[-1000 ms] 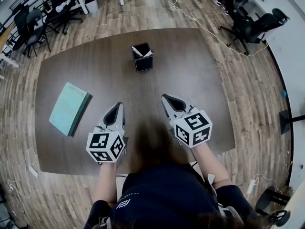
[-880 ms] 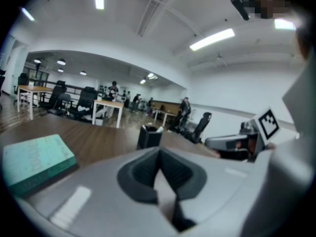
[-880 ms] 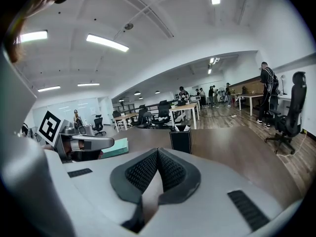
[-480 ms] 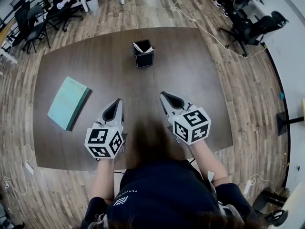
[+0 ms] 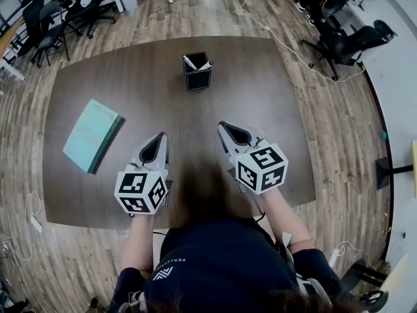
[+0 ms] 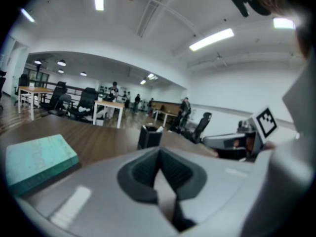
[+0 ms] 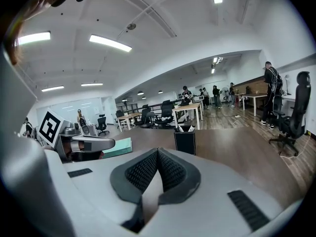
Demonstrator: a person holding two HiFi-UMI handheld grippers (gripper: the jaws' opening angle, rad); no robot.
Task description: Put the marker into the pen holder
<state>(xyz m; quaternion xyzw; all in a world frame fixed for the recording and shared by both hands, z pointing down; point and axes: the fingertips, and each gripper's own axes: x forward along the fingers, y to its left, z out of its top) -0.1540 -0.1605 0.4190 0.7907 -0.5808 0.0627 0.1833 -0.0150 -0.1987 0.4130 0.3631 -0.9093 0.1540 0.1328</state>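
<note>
A black square pen holder (image 5: 197, 72) stands upright at the far middle of the brown table (image 5: 260, 96), with white markers (image 5: 191, 62) sticking out of its top. It also shows ahead in the left gripper view (image 6: 149, 136) and the right gripper view (image 7: 185, 141). My left gripper (image 5: 161, 135) and right gripper (image 5: 220, 124) hover side by side over the near half of the table, well short of the holder. Both point toward it. Each is shut with its tips together and nothing between them (image 6: 159, 149) (image 7: 157, 151).
A teal book (image 5: 91, 134) lies flat on the table's left side, left of my left gripper. Office chairs stand on the wood floor at the far left (image 5: 45, 25) and far right (image 5: 339, 38). A white cable (image 5: 287, 44) runs past the table's far right corner.
The head view has shifted slightly. Both grippers stay shut and empty in about the same place, and the holder and book have not moved.
</note>
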